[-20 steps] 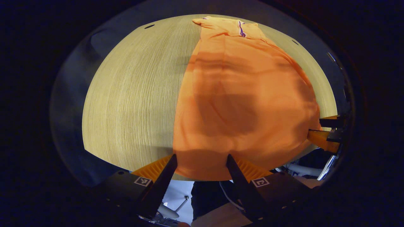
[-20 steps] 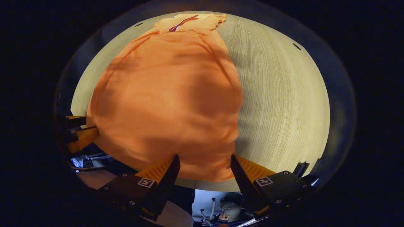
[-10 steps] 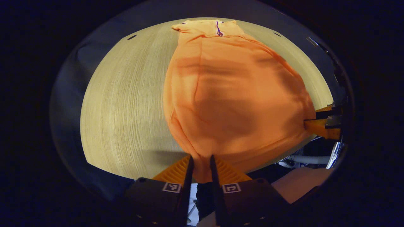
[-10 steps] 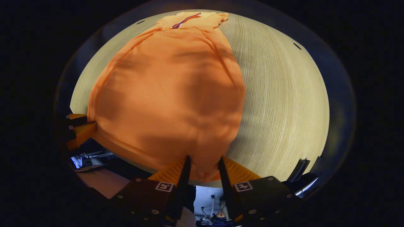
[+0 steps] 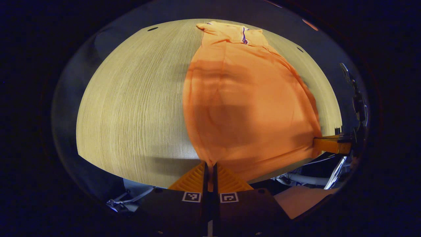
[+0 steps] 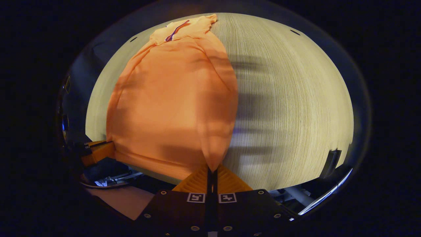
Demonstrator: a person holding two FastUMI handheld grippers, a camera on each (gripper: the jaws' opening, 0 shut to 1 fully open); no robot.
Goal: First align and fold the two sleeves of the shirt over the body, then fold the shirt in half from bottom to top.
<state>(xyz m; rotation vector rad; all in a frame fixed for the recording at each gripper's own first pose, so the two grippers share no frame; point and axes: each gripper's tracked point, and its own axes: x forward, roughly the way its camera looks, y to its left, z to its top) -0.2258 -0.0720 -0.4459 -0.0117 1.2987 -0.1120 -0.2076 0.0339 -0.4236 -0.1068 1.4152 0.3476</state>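
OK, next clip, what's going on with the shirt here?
A person holds a gripper in each hand. The orange shirt lies lengthwise on the light wooden table, sleeves already folded in, collar at the far end. The left gripper and right gripper are each shut on a near hem corner, ready for the bottom-to-top fold.

Shirt (image 5: 250, 98) soft matt cloth; table (image 5: 131, 105) matt wood-grain (probably laminate).

shirt (image 5: 250, 98) | orange, sleeves folded in | lengthwise on table, collar far end
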